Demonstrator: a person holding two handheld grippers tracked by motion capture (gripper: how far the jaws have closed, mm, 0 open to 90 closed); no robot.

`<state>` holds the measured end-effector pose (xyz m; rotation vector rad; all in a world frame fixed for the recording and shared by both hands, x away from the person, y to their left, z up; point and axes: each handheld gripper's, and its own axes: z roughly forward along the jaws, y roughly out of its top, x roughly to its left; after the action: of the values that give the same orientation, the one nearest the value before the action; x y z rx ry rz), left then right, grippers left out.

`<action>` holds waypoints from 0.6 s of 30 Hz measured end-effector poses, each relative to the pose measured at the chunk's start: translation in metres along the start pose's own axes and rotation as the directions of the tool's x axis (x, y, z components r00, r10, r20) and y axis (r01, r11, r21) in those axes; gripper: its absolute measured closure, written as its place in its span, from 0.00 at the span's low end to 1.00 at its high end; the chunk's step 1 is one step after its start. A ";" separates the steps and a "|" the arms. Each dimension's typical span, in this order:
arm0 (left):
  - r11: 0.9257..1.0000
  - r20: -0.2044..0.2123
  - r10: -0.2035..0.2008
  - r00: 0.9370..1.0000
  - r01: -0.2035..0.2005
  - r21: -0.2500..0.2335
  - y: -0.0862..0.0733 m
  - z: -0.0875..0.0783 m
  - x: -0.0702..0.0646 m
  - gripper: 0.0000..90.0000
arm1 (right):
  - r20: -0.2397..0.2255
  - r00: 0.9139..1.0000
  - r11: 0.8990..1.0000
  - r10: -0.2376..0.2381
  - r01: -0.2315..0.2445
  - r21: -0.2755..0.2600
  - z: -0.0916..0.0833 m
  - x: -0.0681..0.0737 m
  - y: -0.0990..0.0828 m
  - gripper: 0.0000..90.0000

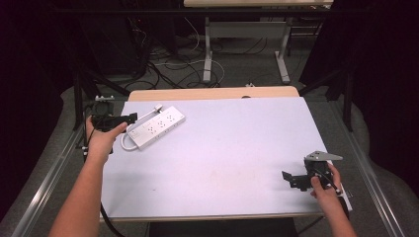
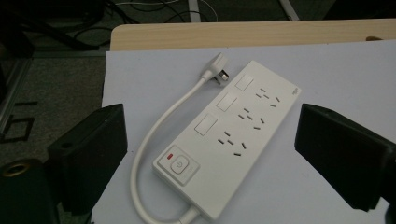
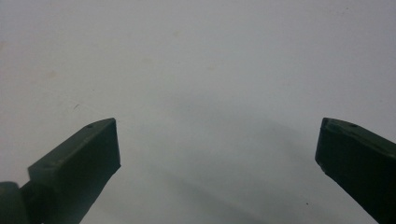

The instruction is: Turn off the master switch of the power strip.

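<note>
At the far left corner of the desk (image 1: 222, 148) lies a white power strip (image 1: 158, 126), set at a slant on the pale sheet that covers the top, with its short white cord (image 1: 129, 143) looping round from the near end along its left side to a flat plug (image 1: 158, 106) that rests just beside the far end. In the left gripper view the strip (image 2: 233, 135) shows a red light and a round button at its near end, then three rows of sockets, each with a square switch; the plug (image 2: 218, 72) lies close to the strip's far corner. The left tongs (image 1: 132, 117), held in the left hand (image 1: 101, 140) at the desk's left edge, point at the strip and stand wide with nothing pressed between the jaws; the strip lies beyond them, untouched. The right tongs (image 1: 287, 177), in the right hand (image 1: 323, 190) near the desk's near right corner, are well apart from the strip and also spread wide over bare sheet.
</note>
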<state>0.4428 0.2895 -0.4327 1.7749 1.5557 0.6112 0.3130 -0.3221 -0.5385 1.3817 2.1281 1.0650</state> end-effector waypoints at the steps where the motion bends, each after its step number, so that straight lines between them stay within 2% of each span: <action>1: 1.000 -0.004 -0.003 1.000 0.003 0.000 0.000 0.001 0.000 0.15 | 0.001 1.000 1.000 -0.007 0.007 0.000 0.001 0.000 0.000 0.00; 6: 1.000 -0.026 -0.003 1.000 0.003 -0.007 0.002 0.005 0.003 0.20 | -0.001 1.000 1.000 -0.014 0.014 0.006 0.003 0.001 -0.001 0.00; 10: 1.000 -0.043 -0.009 0.999 0.008 -0.024 0.004 0.009 0.005 0.30 | 0.001 1.000 1.000 -0.009 0.008 0.005 0.002 0.001 -0.001 0.00; 12: 1.000 -0.053 -0.011 0.999 0.010 -0.016 0.005 0.010 0.006 0.36 | 0.002 1.000 1.000 -0.009 0.009 0.006 0.002 0.000 -0.001 0.00; 16: 1.000 -0.062 -0.015 0.998 0.014 -0.024 0.006 0.014 0.009 0.45 | 0.005 1.000 1.000 -0.008 0.008 0.007 0.003 0.001 -0.001 0.00; 18: 0.999 -0.044 -0.016 0.999 0.014 -0.038 0.007 0.017 0.010 0.47 | 0.004 1.000 1.000 -0.009 0.009 0.009 0.004 0.002 -0.001 0.00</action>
<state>0.4617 0.2956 -0.4400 1.7312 1.5758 0.6730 0.3141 -0.3196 -0.5415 1.3758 2.1371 1.0493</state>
